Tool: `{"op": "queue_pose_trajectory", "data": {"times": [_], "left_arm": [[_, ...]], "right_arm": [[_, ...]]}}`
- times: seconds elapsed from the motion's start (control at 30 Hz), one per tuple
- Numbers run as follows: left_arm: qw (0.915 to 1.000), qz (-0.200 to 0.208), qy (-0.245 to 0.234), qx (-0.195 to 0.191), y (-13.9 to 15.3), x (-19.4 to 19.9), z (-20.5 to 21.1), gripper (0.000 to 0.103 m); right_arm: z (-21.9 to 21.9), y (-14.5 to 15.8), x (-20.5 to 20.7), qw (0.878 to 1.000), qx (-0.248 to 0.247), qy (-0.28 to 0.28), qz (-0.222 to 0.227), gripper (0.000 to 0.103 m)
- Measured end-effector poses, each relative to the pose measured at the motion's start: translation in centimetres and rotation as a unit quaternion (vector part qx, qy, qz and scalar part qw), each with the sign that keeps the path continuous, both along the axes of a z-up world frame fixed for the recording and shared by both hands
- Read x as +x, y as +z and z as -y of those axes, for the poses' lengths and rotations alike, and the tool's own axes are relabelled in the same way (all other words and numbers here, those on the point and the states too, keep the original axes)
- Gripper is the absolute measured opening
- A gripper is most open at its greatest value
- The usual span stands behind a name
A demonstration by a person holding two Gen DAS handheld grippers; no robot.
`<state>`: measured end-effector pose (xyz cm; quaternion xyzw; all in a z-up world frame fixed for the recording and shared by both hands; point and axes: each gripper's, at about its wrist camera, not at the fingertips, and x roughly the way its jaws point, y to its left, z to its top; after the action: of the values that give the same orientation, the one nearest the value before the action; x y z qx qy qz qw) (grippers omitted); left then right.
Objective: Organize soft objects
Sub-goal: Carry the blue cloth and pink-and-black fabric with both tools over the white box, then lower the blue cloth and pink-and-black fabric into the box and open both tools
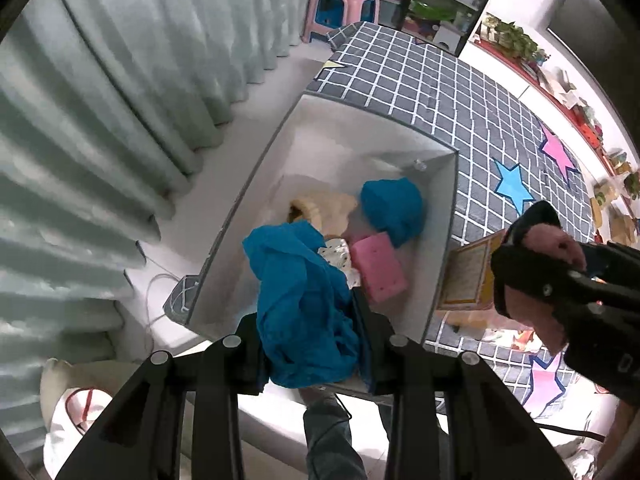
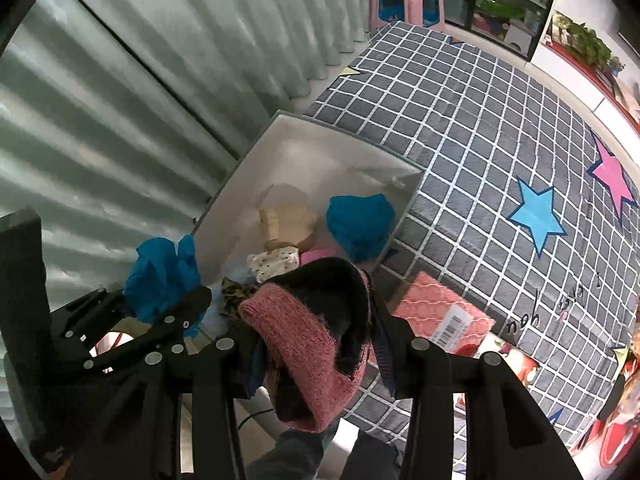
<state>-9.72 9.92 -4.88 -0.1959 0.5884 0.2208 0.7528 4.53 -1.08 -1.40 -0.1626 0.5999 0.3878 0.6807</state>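
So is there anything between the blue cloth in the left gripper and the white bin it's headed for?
Nothing visible blocks it. The crumpled blue cloth, clamped in the left gripper, hangs over the open white bin. Below lie a pink sponge block and a blue bundle, with bare floor towards the far wall.

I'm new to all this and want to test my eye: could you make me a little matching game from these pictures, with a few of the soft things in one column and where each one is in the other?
Things:
1. blue cloth
2. pink knit hat
3. pink sponge
4. blue star

Places:
A. lying inside the white box
B. printed on the checked cover
C. clamped in the right gripper
D. clamped in the left gripper, above the box

Pairs: 1-D, 2-C, 3-A, 4-B
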Motion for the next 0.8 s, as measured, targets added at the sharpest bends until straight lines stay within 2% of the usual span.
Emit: {"op": "queue_pose_trajectory", "data": {"times": [0.4, 0.8], "left_arm": [[1.0, -0.003, 0.006, -0.002, -0.6, -1.3, -0.5, 0.037], [0.9999, -0.009, 0.005, -0.004, -1.0, -1.2, -0.5, 0.037]], "right_arm": [[-1.4, -0.4, -1.8, 1.0, -0.007, 0.02, -0.001, 0.046], [-1.6, -0.7, -1.9, 1.0, -0.011, 0.02, -0.004, 0.046]]}}
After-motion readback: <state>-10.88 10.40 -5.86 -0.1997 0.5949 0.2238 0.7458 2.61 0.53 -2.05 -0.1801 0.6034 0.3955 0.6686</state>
